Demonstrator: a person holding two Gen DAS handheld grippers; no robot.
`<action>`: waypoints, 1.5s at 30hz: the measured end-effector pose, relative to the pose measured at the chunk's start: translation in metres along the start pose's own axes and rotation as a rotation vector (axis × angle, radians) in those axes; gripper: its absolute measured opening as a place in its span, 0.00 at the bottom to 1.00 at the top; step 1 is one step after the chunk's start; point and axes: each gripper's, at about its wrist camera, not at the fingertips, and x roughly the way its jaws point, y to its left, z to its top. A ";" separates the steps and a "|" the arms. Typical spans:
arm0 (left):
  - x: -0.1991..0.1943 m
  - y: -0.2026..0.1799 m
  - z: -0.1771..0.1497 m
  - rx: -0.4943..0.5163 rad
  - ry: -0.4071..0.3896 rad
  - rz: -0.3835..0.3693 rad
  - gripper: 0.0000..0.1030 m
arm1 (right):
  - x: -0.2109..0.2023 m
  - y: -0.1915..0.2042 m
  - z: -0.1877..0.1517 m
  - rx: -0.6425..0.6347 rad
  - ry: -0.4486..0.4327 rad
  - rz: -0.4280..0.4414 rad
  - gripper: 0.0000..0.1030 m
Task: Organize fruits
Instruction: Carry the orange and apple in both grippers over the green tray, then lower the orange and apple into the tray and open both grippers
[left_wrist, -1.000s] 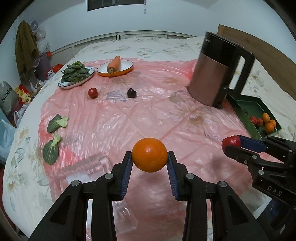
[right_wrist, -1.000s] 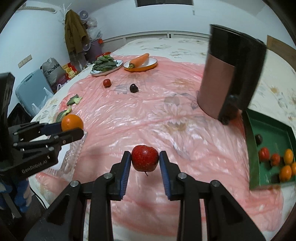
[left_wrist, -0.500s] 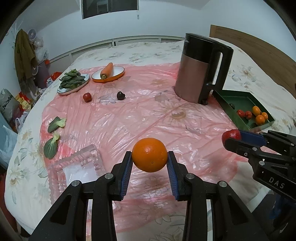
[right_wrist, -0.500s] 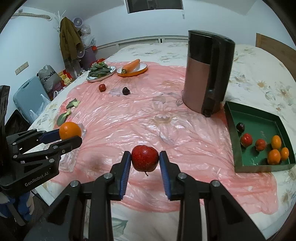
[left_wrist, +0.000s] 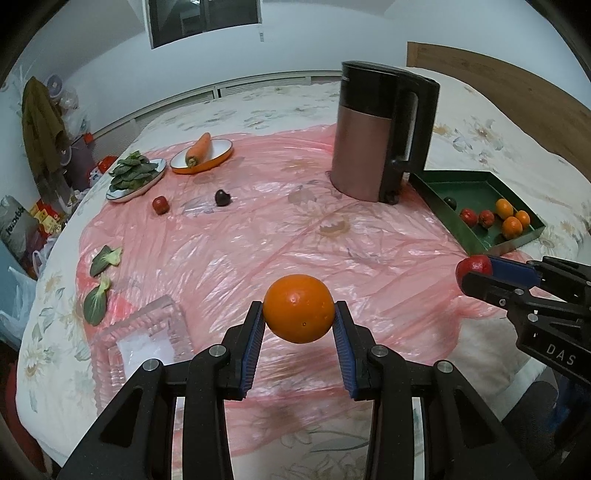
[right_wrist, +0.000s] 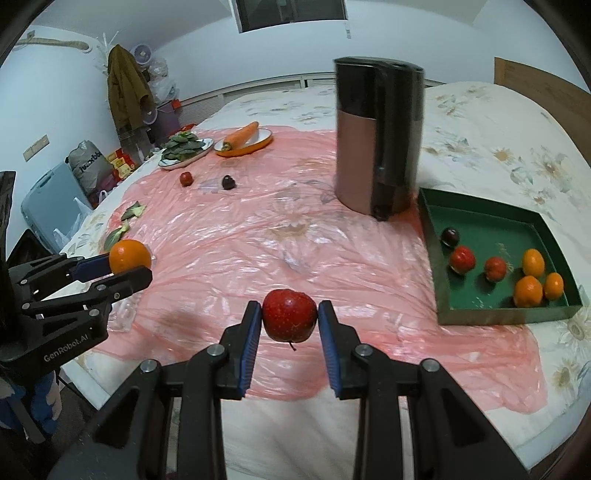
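Observation:
My left gripper (left_wrist: 298, 320) is shut on an orange (left_wrist: 298, 308), held in the air above the pink plastic sheet (left_wrist: 258, 240). My right gripper (right_wrist: 290, 321) is shut on a red apple (right_wrist: 290, 315), also off the surface. Each gripper shows in the other's view: the left gripper (right_wrist: 129, 267) with its orange (right_wrist: 129, 254) at the left, the right gripper (left_wrist: 474, 271) with its apple (left_wrist: 472, 264) at the right. A green tray (right_wrist: 491, 214) at the right holds several small red and orange fruits. A small red fruit (left_wrist: 161, 204) and a dark fruit (left_wrist: 222, 197) lie loose on the sheet far back.
A tall copper and black kettle (left_wrist: 373, 133) stands beside the green tray (left_wrist: 476, 188). A plate of greens (left_wrist: 135, 175) and a dish with a carrot (left_wrist: 202, 155) sit at the back left. A clear glass dish (left_wrist: 140, 339) and loose leaves (left_wrist: 99, 280) lie near left.
Both grippers have drawn back from the bed with their fruits still held, so more of the sheet, the kettle and the green tray now shows in both views.

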 end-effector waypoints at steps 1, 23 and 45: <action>0.001 -0.004 0.001 0.005 0.001 0.000 0.31 | -0.001 -0.004 -0.001 0.006 -0.002 -0.003 0.27; 0.062 -0.121 0.045 0.166 0.059 -0.130 0.31 | -0.025 -0.163 0.001 0.121 -0.052 -0.163 0.27; 0.141 -0.235 0.101 0.240 0.097 -0.322 0.31 | 0.007 -0.280 0.007 0.185 -0.046 -0.299 0.27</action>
